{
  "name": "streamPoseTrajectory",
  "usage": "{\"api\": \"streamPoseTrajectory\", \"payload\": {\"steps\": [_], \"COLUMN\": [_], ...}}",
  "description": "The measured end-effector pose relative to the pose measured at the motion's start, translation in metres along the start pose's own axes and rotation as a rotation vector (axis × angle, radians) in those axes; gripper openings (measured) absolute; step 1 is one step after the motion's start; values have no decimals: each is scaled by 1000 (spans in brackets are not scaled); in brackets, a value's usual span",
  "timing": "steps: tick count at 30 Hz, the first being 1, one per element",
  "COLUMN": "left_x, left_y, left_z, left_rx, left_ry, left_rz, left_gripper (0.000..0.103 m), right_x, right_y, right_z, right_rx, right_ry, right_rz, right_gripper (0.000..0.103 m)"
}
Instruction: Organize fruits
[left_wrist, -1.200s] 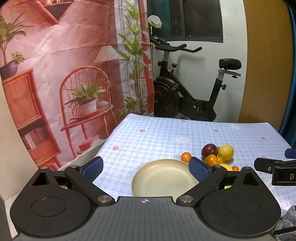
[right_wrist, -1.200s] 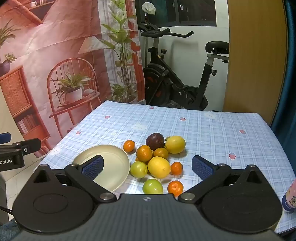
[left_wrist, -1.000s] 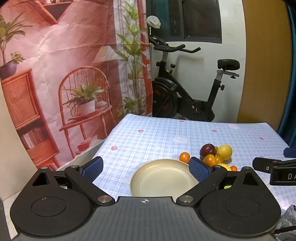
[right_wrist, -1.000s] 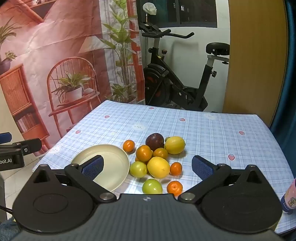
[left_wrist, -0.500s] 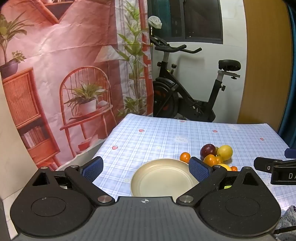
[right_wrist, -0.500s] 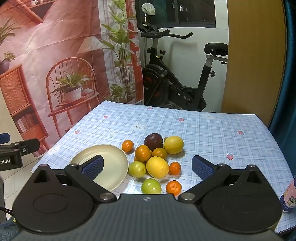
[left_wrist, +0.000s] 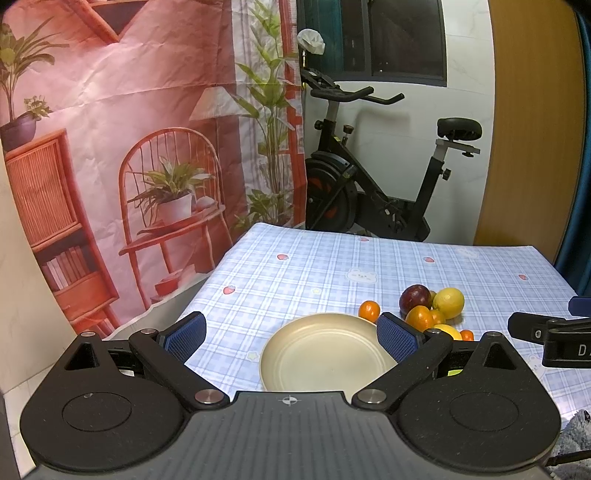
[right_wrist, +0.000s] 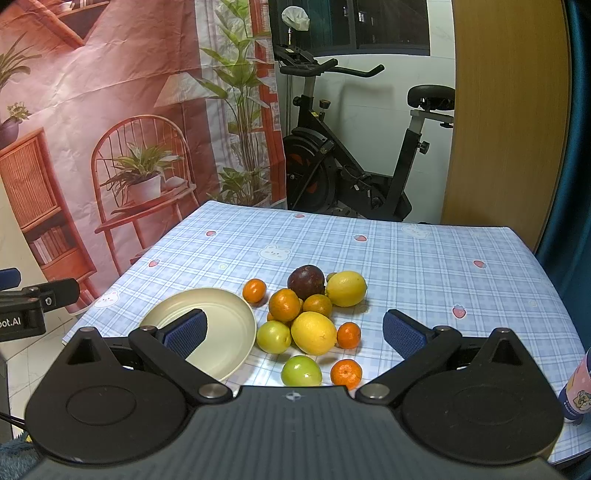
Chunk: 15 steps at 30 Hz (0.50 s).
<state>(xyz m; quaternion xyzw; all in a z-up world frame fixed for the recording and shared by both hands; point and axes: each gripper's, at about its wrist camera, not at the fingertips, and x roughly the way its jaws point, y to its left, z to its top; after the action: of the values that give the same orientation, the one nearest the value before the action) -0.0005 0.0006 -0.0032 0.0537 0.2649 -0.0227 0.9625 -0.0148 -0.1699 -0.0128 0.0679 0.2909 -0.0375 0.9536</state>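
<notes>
The fruits (right_wrist: 314, 314) lie in a loose heap near the middle of the bench (right_wrist: 406, 254), just right of the plate (right_wrist: 221, 321). The heap runs longest from the far lemon (right_wrist: 346, 288) and dark plum (right_wrist: 306, 282) toward the near edge, where a green apple (right_wrist: 301, 371) and a small mandarin (right_wrist: 345, 372) sit apart from the rest. One mandarin (right_wrist: 254, 290) lies alone by the plate's far rim. The big yellow lemon (right_wrist: 313, 332) touches a pale green fruit (right_wrist: 273, 336) on its left.

The plate holds nothing and sits close to the bench's near-left corner. The far half of the checked cloth is open room, as is the right side up to a bottle (right_wrist: 578, 384) at the near-right edge.

The left gripper (left_wrist: 291, 334) hangs over the plate with its jaws spread wide, holding nothing. The right gripper (right_wrist: 293, 328) is likewise wide apart above the near fruits.
</notes>
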Motion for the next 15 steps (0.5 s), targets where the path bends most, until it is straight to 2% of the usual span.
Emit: {"api": "streamPoseTrajectory", "payload": {"steps": [15], "left_x": [2], "left_y": [1], "left_z": [0], "left_rx": [-9], "left_ry": [6], "left_rz": [-1], "left_gripper": [100], "right_x": [0], "right_y": [0], "right_z": [0], "right_rx": [0], "right_ry": [0], "right_rz": [0], "right_gripper": [103]}}
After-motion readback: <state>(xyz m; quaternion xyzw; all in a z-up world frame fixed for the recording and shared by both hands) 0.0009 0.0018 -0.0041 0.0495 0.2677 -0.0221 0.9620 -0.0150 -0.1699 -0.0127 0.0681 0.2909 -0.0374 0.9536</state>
